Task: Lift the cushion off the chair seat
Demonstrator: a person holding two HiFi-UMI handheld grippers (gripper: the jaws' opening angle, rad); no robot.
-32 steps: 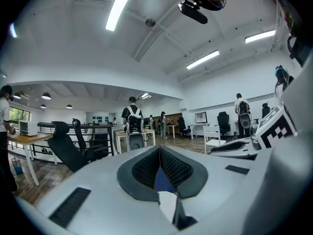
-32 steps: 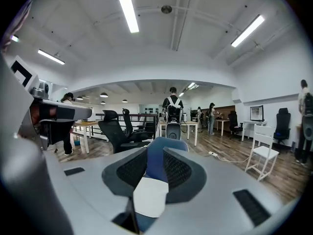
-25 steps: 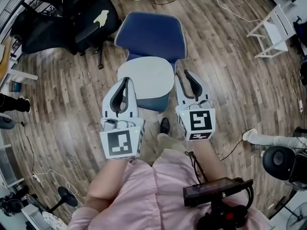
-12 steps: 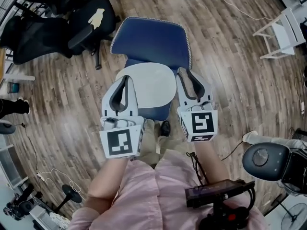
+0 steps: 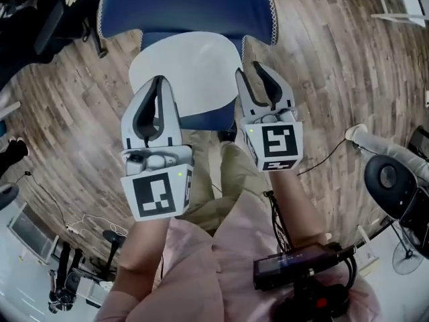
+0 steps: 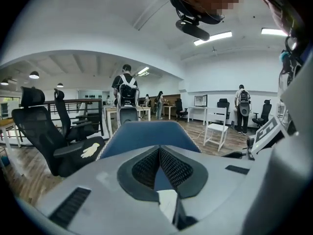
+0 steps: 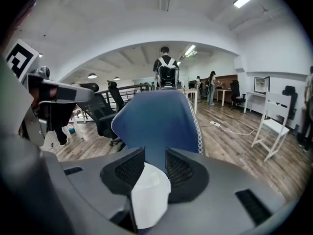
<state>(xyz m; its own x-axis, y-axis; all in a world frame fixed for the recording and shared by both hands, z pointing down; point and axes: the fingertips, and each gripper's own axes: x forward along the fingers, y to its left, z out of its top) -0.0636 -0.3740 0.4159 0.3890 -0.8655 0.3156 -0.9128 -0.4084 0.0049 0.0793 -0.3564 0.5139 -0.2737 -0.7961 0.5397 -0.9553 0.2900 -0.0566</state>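
1. A large room with a wood floor (image 5: pixel 335 79). Black office chairs (image 6: pixel 49 136) stand at the left side and a white chair (image 7: pixel 275 121) stands at the right. Some people (image 6: pixel 127 89) stand far at the back, near desks.
2. A blue chair (image 5: pixel 188 5) is right before the person, with its back upright at the far side.
3. The white cushion (image 5: pixel 191 66) lies flat on the seat and covers most of it. Only a blue strip of seat shows at the near edge.
4. The left gripper (image 5: pixel 158 80) is over the left part of the cushion. Its jaws meet at the tips, with only a thin wedge of gap below them. A small bit of white cushion shows low in this gap, and I cannot tell whether the jaws touch it.
5. The right gripper (image 5: pixel 253 69) is at the right edge of the cushion. Its jaws stand a little apart, and the edge of the cushion sits in the gap between them, with the blue back behind it.
6. Each gripper has a marker cube (image 5: pixel 276 147) at its near end.
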